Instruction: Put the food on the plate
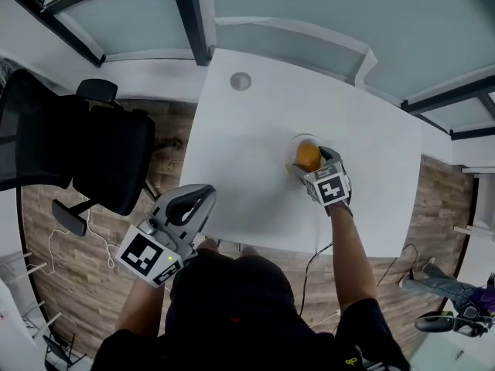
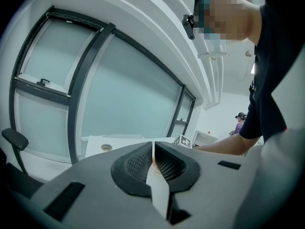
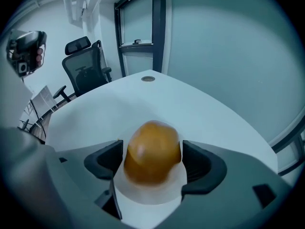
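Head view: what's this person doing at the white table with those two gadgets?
A person holds a gripper in each hand at a white table. The right gripper has its jaws either side of an orange food item over a small white plate; whether it grips it is unclear. The left gripper, shut and empty, hangs by the table's near edge.

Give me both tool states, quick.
Left tool: closed, empty.
Right tool: jaws either side of the orange food on the plate; grip cannot be told.
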A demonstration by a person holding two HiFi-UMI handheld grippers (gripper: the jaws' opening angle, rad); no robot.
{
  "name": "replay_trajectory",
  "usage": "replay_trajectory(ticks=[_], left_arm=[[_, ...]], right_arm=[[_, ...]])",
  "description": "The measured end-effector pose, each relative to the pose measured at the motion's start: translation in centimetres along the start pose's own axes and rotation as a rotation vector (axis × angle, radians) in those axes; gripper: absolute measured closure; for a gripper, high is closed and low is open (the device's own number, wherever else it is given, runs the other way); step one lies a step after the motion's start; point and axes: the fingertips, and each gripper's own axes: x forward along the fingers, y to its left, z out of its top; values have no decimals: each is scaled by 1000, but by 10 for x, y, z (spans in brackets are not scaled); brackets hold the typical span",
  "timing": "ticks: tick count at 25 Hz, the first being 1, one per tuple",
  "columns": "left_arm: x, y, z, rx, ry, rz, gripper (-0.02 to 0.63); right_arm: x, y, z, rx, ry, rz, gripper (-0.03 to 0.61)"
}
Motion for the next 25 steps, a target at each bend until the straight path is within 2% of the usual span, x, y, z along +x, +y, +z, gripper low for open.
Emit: replay_trajectory(ticks=[4, 8, 11, 13, 14, 16, 19, 20, 25], left_arm=[[-2, 0, 3, 2, -7, -4, 580], [-6, -6, 9, 11, -15, -17, 578], [-7, -13, 14, 24, -23, -31, 578], [-7, -18, 19, 36, -31, -45, 580], [-7, -21, 22, 44, -36, -54, 579], [-7, -28, 28, 62, -46, -74, 580], [-7, -38, 37, 86, -62, -103, 578], [-8, -43, 41, 93, -68, -111, 578], [-10, -64, 64, 141, -110, -160, 578]], right_arm=[[-29, -3, 8, 22, -71, -27, 204], [-77, -4, 13, 77, -192, -66, 206], [-123, -3, 24, 127, -366, -105, 206], [-158, 0, 34, 114, -492, -156, 213], [-176, 0, 37, 108, -543, -196, 244], [-210, 1, 39, 122, -635, -268, 383], [-252, 8, 43, 160, -743, -328, 457], [-264, 11, 44, 165, -771, -346, 513], [-328, 27, 54, 195, -912, -387, 540]])
